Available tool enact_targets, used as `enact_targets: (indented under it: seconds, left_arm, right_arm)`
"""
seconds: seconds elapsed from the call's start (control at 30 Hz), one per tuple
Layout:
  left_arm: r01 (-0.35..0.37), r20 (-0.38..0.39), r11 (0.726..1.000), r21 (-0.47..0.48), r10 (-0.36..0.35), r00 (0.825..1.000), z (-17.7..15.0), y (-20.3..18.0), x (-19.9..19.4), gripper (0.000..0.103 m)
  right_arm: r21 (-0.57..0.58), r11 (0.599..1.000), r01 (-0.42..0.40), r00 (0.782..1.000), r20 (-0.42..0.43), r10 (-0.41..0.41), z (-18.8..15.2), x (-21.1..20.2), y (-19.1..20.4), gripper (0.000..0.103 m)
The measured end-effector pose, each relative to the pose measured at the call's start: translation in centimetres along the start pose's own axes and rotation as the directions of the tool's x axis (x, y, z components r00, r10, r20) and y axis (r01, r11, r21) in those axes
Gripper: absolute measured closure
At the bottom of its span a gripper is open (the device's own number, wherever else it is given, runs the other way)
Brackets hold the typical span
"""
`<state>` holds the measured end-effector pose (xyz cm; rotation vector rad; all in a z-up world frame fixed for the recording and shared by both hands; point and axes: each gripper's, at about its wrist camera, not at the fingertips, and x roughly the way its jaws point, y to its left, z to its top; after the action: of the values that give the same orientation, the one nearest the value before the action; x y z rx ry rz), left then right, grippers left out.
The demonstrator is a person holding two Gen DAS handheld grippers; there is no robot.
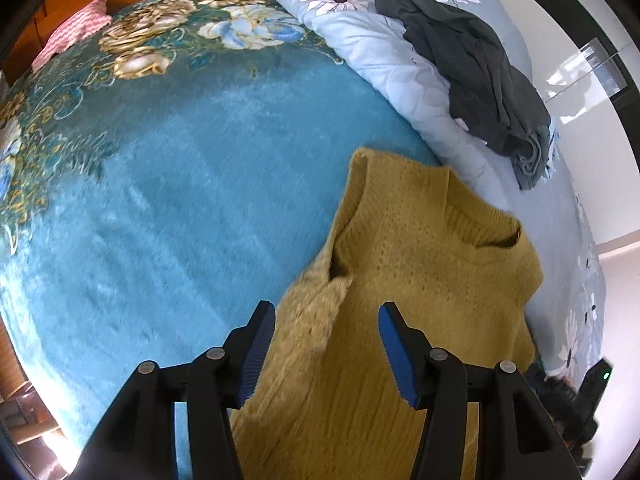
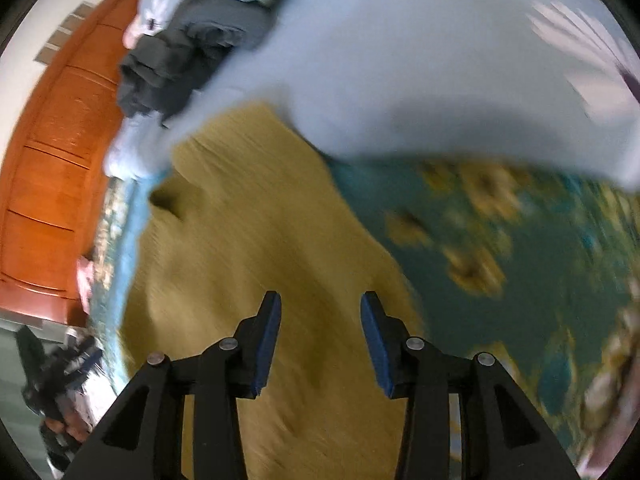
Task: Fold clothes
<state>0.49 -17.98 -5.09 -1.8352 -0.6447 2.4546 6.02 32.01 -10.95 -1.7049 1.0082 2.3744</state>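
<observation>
Two views are showing one mustard sweater (image 1: 420,264) lying on the teal blanket (image 1: 180,184) of the bed. From the left wrist, the left tool (image 1: 327,354) is hanging released over its lower body, the neckline pointing toward one o'clock. From the right wrist, blurred, the right tool (image 2: 321,346) is hovering released too; the sweater's (image 2: 256,240) long axis is running six to eleven o'clock, likely spread for folding.

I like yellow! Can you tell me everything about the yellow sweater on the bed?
The yellow sweater is a chunky mustard knit with a ribbed round neck. It lies spread, a bit rumpled, on the teal plush blanket, its far edge by the pale flowered quilt. Both open grippers, left and right, hover over it; neither grips it.
</observation>
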Motion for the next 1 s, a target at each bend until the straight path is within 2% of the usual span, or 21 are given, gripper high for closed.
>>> enact_targets:
  seconds: [0.27, 0.47, 0.7, 1.0]
  left_arm:
    - [-0.038, 0.002, 0.999, 0.013, 0.038, 0.999, -2.2, 0.1, -1.6, 0.045]
    - [-0.057, 0.002, 0.998, -0.012, 0.057, 0.998, -4.3, 0.7, -2.9, 0.045]
    - [-0.077, -0.02, 0.997, -0.015, 0.076, 0.997, -5.3, 1.8, -2.2, 0.044]
    - [-0.107, -0.051, 0.994, -0.007, 0.106, 0.993, -6.3, 3.2, -0.8, 0.044]
  right_arm:
    - [0.042, 0.999, -0.009, 1.0, -0.011, 0.009, -6.3, -3.1, -4.8, 0.06]
    - [0.04, 0.998, -0.053, 0.997, -0.051, 0.055, -9.5, -3.3, -5.4, 0.06]
    - [0.004, 0.994, -0.105, 0.991, -0.083, 0.105, -11.2, -3.5, -5.6, 0.06]
    - [0.034, 0.985, -0.17, 0.975, -0.137, 0.174, -14.0, -2.6, -7.1, 0.06]
